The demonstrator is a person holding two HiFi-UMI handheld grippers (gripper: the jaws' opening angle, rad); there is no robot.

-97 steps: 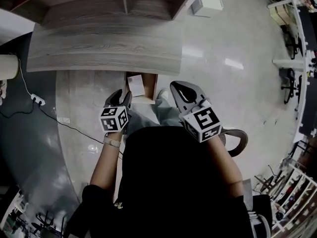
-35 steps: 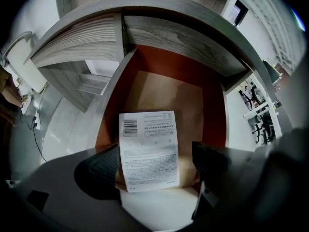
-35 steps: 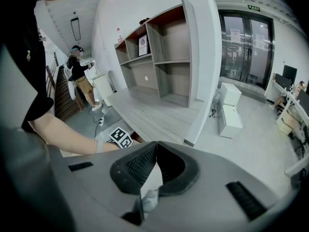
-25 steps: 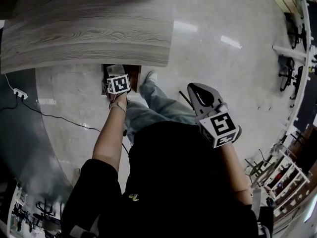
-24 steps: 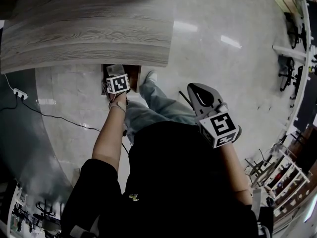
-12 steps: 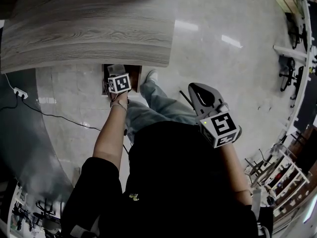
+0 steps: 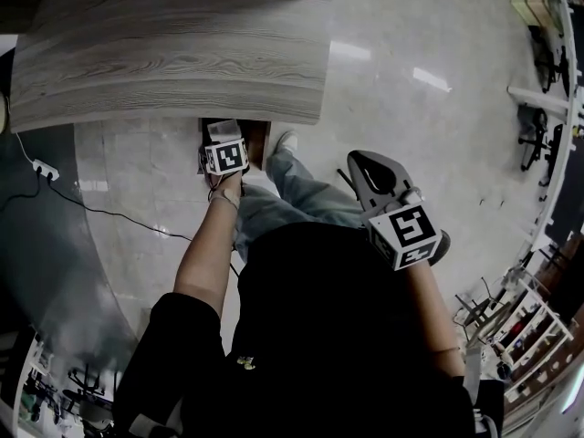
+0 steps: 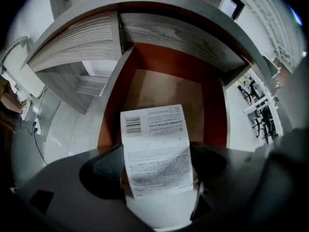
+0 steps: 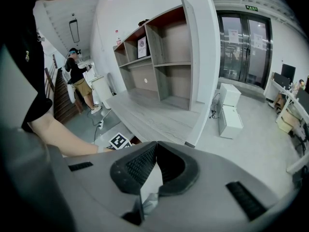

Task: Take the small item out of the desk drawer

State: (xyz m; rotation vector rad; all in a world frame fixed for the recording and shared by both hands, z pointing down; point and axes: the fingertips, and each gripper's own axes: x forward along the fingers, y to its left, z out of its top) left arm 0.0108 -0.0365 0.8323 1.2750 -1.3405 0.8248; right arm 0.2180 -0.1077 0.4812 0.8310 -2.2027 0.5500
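The desk drawer (image 8: 164,88) stands pulled out under the grey wooden desk top (image 7: 173,62), its brown bottom bare. My left gripper (image 8: 157,156) is shut on a small white box (image 8: 154,144) with a printed label and barcode, held just above the drawer's near end. In the head view the left gripper (image 7: 224,153) is over the drawer (image 7: 255,140), with the box (image 7: 221,130) showing past its marker cube. My right gripper (image 7: 379,185) hangs by my body, away from the desk. Its jaws (image 9: 154,146) are shut, tips touching, with nothing between them.
A power strip (image 7: 41,167) and a black cable (image 7: 119,215) lie on the floor left of the desk. My leg and shoe (image 7: 285,144) are right beside the drawer. An open shelf unit (image 9: 164,66) rises behind the desk, and a person (image 9: 77,76) stands far off.
About four seconds ago the box lay in the drawer and my left gripper hung near my body. That gripper has since reached to the drawer and closed on the box. The right gripper has barely moved.
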